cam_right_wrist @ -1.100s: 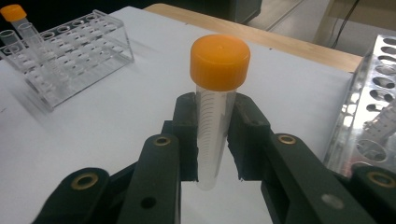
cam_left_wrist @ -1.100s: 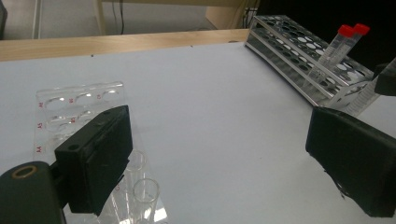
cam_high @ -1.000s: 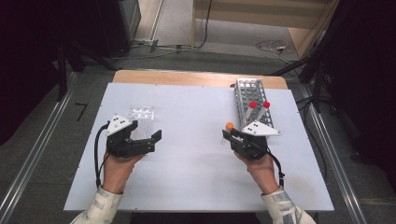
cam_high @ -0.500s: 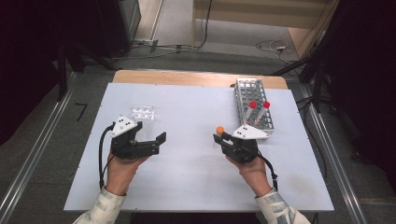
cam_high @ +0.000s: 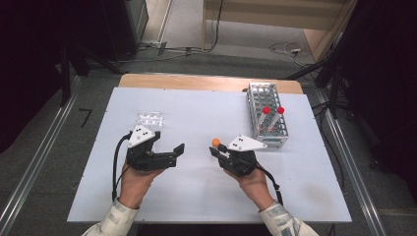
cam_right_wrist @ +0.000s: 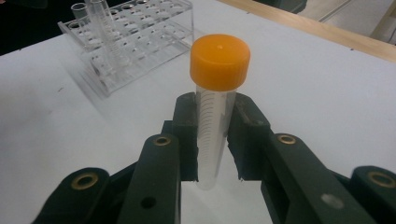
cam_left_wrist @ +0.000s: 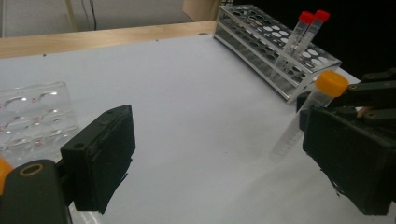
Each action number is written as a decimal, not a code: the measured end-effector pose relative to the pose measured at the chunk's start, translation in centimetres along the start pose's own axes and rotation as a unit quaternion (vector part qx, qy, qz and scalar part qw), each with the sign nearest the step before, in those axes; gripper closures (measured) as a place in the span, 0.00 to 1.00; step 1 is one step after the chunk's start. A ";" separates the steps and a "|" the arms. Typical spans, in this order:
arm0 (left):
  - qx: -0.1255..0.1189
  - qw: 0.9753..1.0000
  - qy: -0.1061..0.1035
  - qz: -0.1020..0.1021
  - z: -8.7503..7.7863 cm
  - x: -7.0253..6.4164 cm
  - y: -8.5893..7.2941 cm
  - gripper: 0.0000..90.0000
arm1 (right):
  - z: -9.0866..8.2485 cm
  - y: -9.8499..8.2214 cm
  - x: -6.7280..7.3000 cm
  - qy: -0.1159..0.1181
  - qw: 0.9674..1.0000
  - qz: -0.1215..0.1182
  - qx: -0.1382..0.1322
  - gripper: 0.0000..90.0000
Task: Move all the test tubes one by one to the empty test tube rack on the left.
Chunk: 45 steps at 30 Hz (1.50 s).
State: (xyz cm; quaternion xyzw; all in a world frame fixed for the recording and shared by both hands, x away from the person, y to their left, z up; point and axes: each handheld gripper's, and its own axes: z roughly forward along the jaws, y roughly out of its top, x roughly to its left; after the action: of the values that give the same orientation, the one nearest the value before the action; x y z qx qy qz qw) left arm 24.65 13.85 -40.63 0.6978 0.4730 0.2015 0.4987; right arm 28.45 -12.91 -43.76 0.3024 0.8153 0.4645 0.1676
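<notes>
The right tool (cam_right_wrist: pixel 212 140) is clenched on a clear tube (cam_right_wrist: pixel 212 126) with an orange cap (cam_right_wrist: pixel 219 60), and it grips the tube on the body, some way below the cap. The tube is in the air above the middle of the white surface (cam_high: pixel 196 196), between the two hands and left of the rack (cam_high: pixel 267 114). The left tool (cam_left_wrist: pixel 224 154) is released; its jaws stand wide apart with nothing between them, and they face the tube.

I think the main risk is a slip. The wall of the tube is smooth and round, and the pads hold only a short part of it, so a push from the side could turn the tube in the grip or drop it on the surface. If the left tool comes in and closes off-centre, or hits the cap before it closes, it could knock the tube out of line. Two red-capped tubes (cam_high: pixel 273 118) stand in the rack, and a careless swing to the right could bump them.

The long axis of the tube is nearly upright, with a small lean. The cap points up and the bottom end points down to the surface.
</notes>
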 end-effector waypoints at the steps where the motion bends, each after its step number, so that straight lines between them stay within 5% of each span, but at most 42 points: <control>1: -0.002 1.000 -0.003 0.002 0.0 -0.1 0.0 0.12 | 0.1 0.0 0.2 0.003 1.000 0.000 0.001 0.79; 10: 0.002 0.999 -0.037 0.020 1.1 -2.1 -0.2 0.21 | 1.2 0.3 2.0 0.024 1.000 -0.015 0.006 0.79; 15: 0.004 0.997 -0.066 0.034 1.6 -2.9 -0.5 0.40 | 1.7 0.5 3.0 0.037 0.999 -0.025 0.008 0.79; 27: 0.012 0.995 -0.081 0.058 2.2 -3.6 -0.8 0.70 | 1.8 0.7 4.0 0.048 0.998 -0.035 0.005 0.79; 39: 0.011 0.995 -0.075 0.069 2.2 -4.1 -1.0 0.78 | 1.6 0.7 4.2 0.051 0.998 -0.036 0.004 0.79; 45: 0.000 0.995 -0.077 0.066 1.7 -4.1 -0.8 0.78 | 1.4 0.7 4.1 0.070 0.997 -0.039 0.009 0.55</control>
State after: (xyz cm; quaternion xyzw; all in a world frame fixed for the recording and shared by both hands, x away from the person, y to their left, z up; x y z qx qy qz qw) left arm 23.67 9.50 -41.28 0.7412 0.3860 0.1793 0.5191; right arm 26.31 -9.04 -43.81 0.2383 0.8406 0.4700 0.1253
